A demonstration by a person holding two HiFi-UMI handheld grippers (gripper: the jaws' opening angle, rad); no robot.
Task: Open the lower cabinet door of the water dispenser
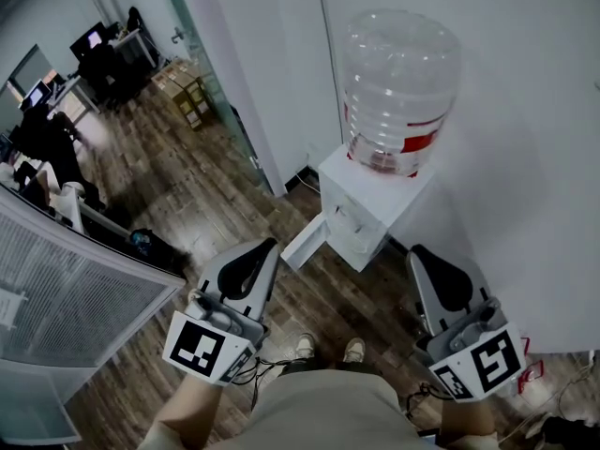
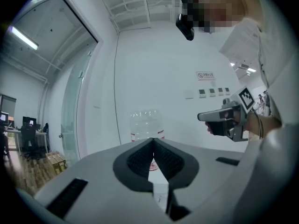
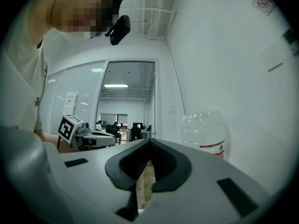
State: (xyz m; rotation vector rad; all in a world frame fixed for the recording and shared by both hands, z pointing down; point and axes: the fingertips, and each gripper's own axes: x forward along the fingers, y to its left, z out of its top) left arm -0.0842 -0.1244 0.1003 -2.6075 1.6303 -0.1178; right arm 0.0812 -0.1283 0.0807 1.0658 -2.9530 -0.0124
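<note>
Left gripper (image 1: 263, 249) and right gripper (image 1: 421, 255) are held level, jaws pressed together on both, nothing pinched. Water dispenser (image 1: 367, 198) is seen beyond and between them, against the white wall, clear bottle (image 1: 401, 87) on top. Its lower cabinet door (image 1: 306, 242) is swung open to the left.

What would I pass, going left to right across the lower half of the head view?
The grey slatted partition → left tool → open lower cabinet door → white water dispenser → right tool.
</note>
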